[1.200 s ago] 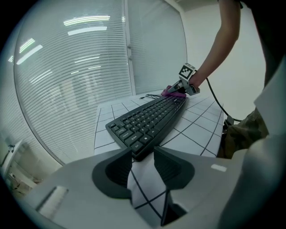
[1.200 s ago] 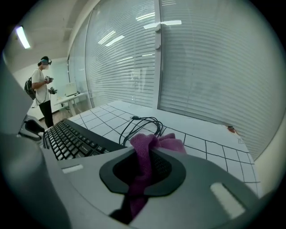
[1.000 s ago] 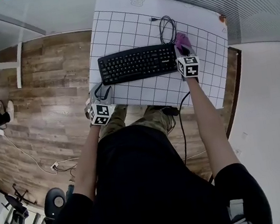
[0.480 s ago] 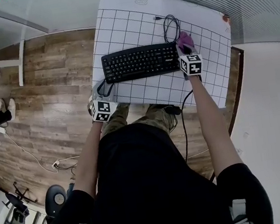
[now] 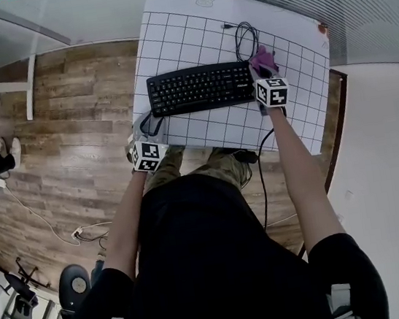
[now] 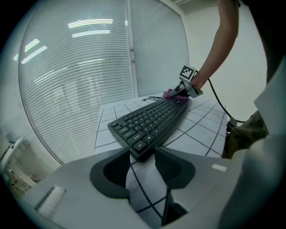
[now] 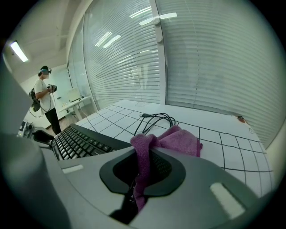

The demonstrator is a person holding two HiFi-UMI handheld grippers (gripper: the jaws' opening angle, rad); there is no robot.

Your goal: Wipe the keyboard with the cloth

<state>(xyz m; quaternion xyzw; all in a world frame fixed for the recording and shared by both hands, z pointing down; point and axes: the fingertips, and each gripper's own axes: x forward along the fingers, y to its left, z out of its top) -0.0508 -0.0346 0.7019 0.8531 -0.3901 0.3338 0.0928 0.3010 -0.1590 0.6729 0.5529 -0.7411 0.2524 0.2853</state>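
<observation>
Here the right gripper is clamped on the purple cloth, a fold of it pinched between the jaws while the rest bunches on the gridded table just beside the right end of the black keyboard, near its coiled cable. The left gripper sits at the keyboard's opposite end, its jaws having just been opening and now standing wide apart, with the keyboard's near corner between their tips but neither pad pressing on it. The keyboard lies flat across the middle of the table, keys facing up.
</observation>
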